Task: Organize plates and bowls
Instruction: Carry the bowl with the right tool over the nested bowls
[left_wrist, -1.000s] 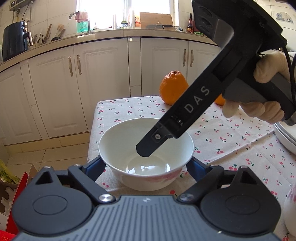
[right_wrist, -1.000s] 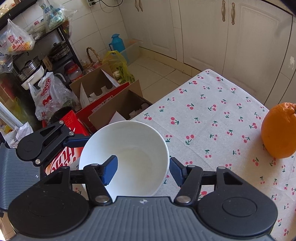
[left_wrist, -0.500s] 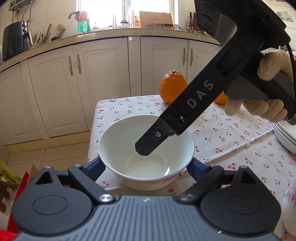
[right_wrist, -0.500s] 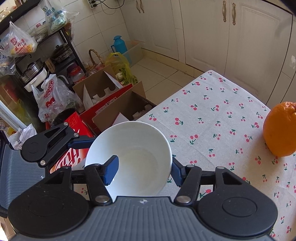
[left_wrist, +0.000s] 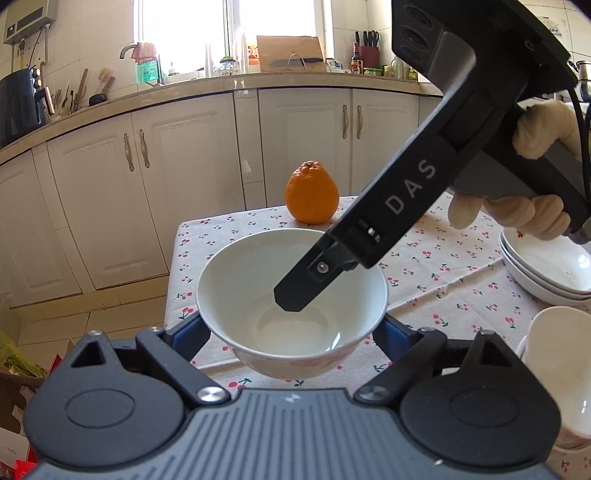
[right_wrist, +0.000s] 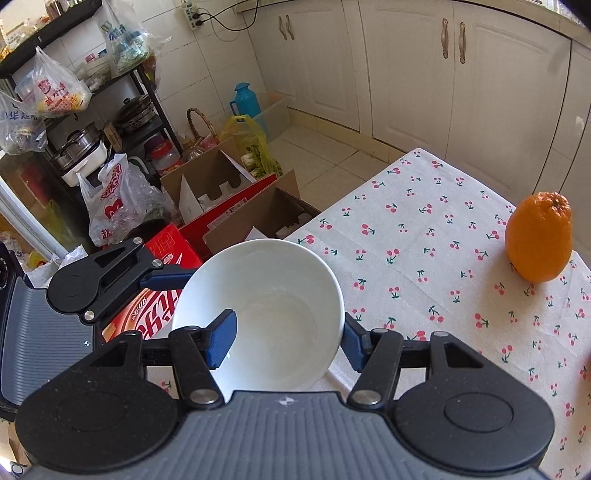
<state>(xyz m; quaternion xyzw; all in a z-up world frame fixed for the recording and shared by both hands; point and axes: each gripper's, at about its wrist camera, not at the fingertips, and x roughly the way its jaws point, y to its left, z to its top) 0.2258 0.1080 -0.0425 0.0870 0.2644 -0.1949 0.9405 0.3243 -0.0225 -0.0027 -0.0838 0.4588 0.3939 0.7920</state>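
1. The white bowl (left_wrist: 291, 295) is up off the cherry tablecloth (left_wrist: 436, 266), near the table's corner.
2. The left gripper (left_wrist: 291, 332) squeezes the bowl from both outer sides.
3. The right gripper (right_wrist: 288, 339) pinches the bowl's wall, one pad (right_wrist: 221, 338) inside and one outside.
4. I think the smooth bowl could slip and fall to the floor, because the hands might pull different ways.
5. The bowl looks empty.
6. The stacked plates (left_wrist: 546, 269) hold nothing, and another bowl (left_wrist: 557, 369) stands beside them.

Glossy ceramic bowl (left_wrist: 291, 295), matt printed tablecloth (left_wrist: 436, 258)
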